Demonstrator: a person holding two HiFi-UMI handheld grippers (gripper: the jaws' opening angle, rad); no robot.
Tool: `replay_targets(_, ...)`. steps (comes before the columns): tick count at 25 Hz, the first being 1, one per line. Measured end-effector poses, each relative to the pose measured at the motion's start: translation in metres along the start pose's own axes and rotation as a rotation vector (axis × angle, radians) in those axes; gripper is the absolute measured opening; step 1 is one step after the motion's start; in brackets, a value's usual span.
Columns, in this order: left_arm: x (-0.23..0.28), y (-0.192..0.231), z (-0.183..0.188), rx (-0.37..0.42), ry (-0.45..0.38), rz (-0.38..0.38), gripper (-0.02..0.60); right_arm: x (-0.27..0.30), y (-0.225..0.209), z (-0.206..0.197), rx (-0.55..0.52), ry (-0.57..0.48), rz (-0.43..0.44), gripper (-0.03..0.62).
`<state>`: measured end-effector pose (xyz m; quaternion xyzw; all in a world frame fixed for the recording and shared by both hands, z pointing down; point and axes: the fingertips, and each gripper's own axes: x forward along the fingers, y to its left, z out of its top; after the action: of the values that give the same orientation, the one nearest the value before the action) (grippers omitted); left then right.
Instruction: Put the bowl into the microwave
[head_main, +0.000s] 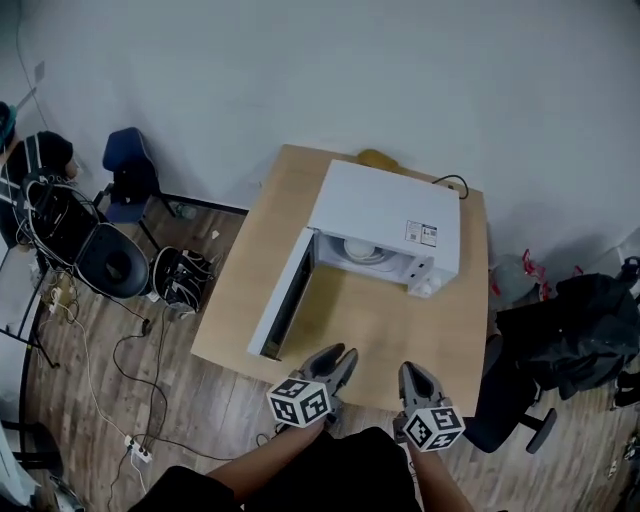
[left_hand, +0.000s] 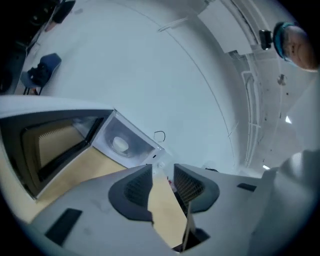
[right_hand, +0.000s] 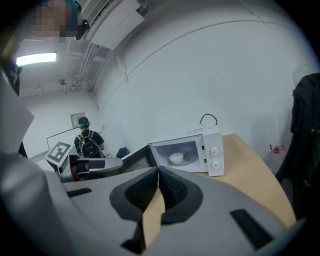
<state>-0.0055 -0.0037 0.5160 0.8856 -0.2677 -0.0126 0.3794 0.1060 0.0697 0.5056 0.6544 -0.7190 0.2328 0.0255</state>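
A white microwave (head_main: 385, 215) stands on the wooden table (head_main: 370, 330) with its door (head_main: 283, 295) swung wide to the left. The white bowl (head_main: 362, 250) sits inside on the turntable; it also shows in the left gripper view as a bowl (left_hand: 120, 144) and in the right gripper view as a bowl (right_hand: 176, 158). Both grippers hover near the table's front edge, well short of the microwave. My left gripper (head_main: 340, 357) (left_hand: 162, 172) has a gap between its jaws and nothing in it. My right gripper (head_main: 412, 372) (right_hand: 158, 172) is shut with tips touching, holding nothing.
A yellowish object (head_main: 378, 158) lies behind the microwave, and a black cable (head_main: 450, 182) loops at its back corner. Chairs (head_main: 110, 262) and floor cables (head_main: 130, 360) crowd the left. An office chair with dark clothing (head_main: 570, 335) stands right. A person with a backpack (right_hand: 89, 142) stands far off.
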Motion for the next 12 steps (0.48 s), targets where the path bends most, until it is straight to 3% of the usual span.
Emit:
replay_targets(1,-0.013,-0.009,0.003,0.052,-0.029,0.020,0.103,-0.008,0.010,-0.002,-0.011,0.000,0.021,0.063)
replay_targets(5,-0.055,-0.061,0.003,0.304,-0.107,0.106,0.023,-0.058,0.030,0.006,-0.054,-0.024,0.048,0.063)
replay_targets(12,-0.118,-0.161,-0.037,0.603,-0.185,0.158,0.012,-0.158,0.043,-0.001,-0.096,-0.090,0.043,0.063)
